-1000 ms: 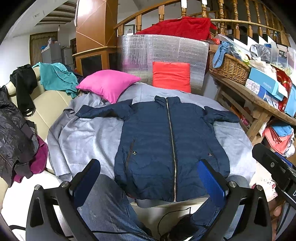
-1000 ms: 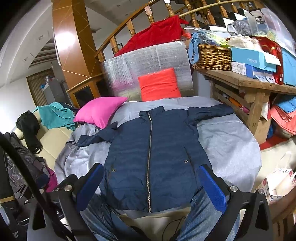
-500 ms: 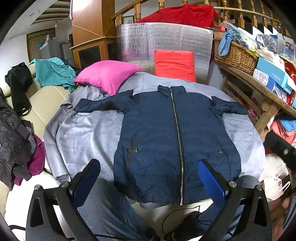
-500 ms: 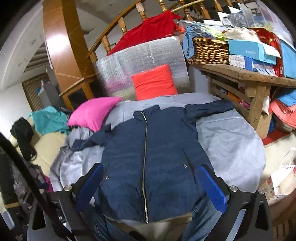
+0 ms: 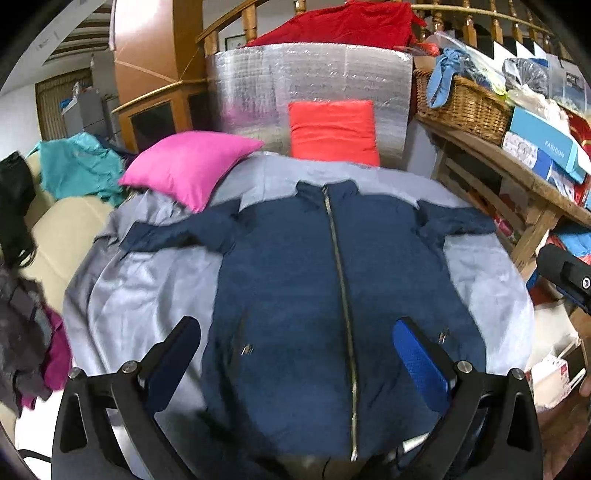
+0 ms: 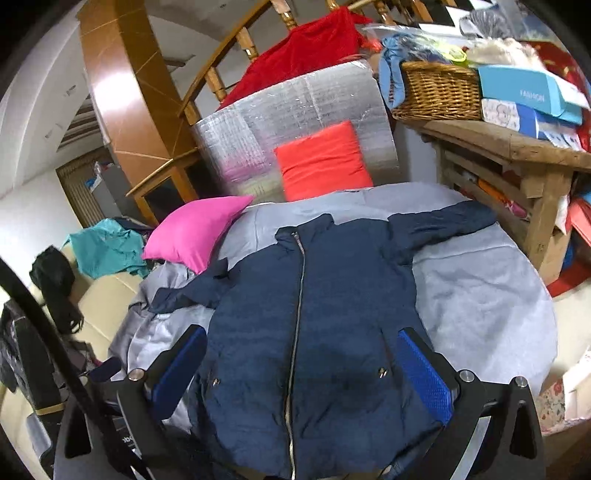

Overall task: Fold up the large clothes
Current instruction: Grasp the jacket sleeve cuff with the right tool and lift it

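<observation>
Cluttered room | grey-covered table point(image 5: 140, 295) bears navy jacket point(image 5: 314, 295) | both hand-held grippers point(image 5: 295, 354) point(image 6: 301, 363) wide apart, empty

A messy room inside a home.

A wooden stair railing point(image 5: 480, 16) curves up behind, with a red blanket point(image 5: 343, 26) hung over it. A pink pillow point(image 5: 188, 170) and an orange cushion point(image 5: 332, 133) sit on a table with a gray cloth point(image 6: 480, 295). A wooden shelf point(image 6: 517, 144) holds a wicker basket point(image 6: 439, 92) and boxes point(image 6: 524, 92).
</observation>
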The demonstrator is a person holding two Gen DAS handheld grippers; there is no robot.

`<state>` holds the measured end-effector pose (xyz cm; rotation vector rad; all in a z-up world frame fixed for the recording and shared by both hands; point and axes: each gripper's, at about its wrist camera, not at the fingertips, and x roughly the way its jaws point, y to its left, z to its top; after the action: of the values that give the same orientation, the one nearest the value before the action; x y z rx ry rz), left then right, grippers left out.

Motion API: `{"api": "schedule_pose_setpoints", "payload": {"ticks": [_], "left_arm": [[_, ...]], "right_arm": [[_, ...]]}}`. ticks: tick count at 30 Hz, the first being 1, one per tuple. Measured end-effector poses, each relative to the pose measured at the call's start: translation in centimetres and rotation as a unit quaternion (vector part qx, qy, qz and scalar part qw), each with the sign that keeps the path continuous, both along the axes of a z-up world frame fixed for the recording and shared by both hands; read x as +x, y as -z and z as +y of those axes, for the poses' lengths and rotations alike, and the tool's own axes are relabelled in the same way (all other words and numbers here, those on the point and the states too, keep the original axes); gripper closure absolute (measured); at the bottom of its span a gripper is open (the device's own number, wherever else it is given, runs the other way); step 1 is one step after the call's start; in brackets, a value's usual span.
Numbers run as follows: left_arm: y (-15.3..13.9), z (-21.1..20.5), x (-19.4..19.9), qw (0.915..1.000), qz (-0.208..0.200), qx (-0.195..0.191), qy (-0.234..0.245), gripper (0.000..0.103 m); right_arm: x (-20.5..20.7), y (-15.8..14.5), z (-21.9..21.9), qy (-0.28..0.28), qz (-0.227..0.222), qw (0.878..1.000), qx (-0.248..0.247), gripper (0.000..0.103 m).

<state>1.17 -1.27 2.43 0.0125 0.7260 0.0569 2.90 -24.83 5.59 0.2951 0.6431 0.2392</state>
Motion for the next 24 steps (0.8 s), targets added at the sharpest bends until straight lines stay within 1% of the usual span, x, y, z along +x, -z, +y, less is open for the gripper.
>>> {"api": "schedule_pose_setpoints", "payload": {"ticks": [2, 5, 7, 9, 10, 12, 14, 16, 17, 18, 19, 20, 21, 22, 23, 24], "left_arm": [[-0.3, -0.7, 2.3, 0.9999, 0.002, -0.003, 0.013, 0.0], [-0.4, -1.4, 6.0, 0.9996, 0.007, -0.017, 0.023, 0.0], [-0.5, -2.1, 8.6, 0.9989, 0.006, -0.031, 0.034, 0.0], [-0.4, -2.7, 11.3, 0.9986, 0.005, -0.037, 0.037, 0.0], [-0.1, -3.1, 13.0, 0.998, 0.005, -0.046, 0.042, 0.0], [1.1, -3.9, 16.1, 0.9967, 0.014, -0.062, 0.05, 0.0], [2.6, -4.4, 18.5, 0.9966, 0.022, -0.064, 0.047, 0.0], [5.1, -4.8, 20.9, 0.9971, 0.031, -0.057, 0.039, 0.0], [6.3, -4.9, 21.8, 0.997, 0.038, -0.057, 0.038, 0.0], [7.9, -4.9, 22.7, 0.997, 0.05, -0.051, 0.031, 0.0], [9.1, -4.8, 23.0, 0.9972, 0.054, -0.044, 0.027, 0.0], [9.9, -4.8, 23.3, 0.9974, 0.055, -0.039, 0.024, 0.0], [11.0, -4.8, 23.7, 0.9973, 0.062, -0.033, 0.021, 0.0], [12.1, -4.9, 24.2, 0.9962, 0.076, -0.036, 0.025, 0.0], [12.7, -5.1, 24.5, 0.9949, 0.086, -0.044, 0.031, 0.0], [13.3, -5.1, 24.8, 0.9937, 0.095, -0.049, 0.033, 0.0]], "right_arm": [[1.9, -0.3, -1.3, 0.007, -0.002, 1.0, 0.007, 0.0], [6.4, -0.3, -4.1, 0.015, 0.009, 1.0, 0.026, 0.0], [10.0, 0.1, -6.4, 0.024, 0.02, 0.999, 0.037, 0.001], [13.6, 0.7, -8.3, 0.03, 0.037, 0.998, 0.05, 0.003], [15.8, 1.1, -9.6, 0.035, 0.045, 0.997, 0.059, 0.004], [20.5, 2.2, -12.2, 0.054, 0.064, 0.995, 0.058, 0.004], [24.9, 4.0, -14.9, 0.059, 0.088, 0.991, 0.077, 0.004], [29.0, 6.4, -17.7, 0.086, 0.114, 0.986, 0.09, 0.004], [31.1, 7.9, -19.1, 0.097, 0.121, 0.983, 0.096, 0.005], [33.4, 9.9, -20.7, 0.115, 0.14, 0.979, 0.098, 0.006], [35.5, 11.8, -22.0, 0.123, 0.161, 0.974, 0.102, 0.009], [36.9, 13.5, -23.3, 0.137, 0.17, 0.97, 0.11, 0.016], [38.3, 15.6, -24.9, 0.158, 0.189, 0.961, 0.123, 0.019], [39.3, 17.1, -26.1, 0.172, 0.2, 0.955, 0.133, 0.021], [40.0, 18.8, -27.5, 0.19, 0.205, 0.949, 0.146, 0.026], [40.6, 20.6, -29.0, 0.214, 0.215, 0.94, 0.158, 0.028]]}}
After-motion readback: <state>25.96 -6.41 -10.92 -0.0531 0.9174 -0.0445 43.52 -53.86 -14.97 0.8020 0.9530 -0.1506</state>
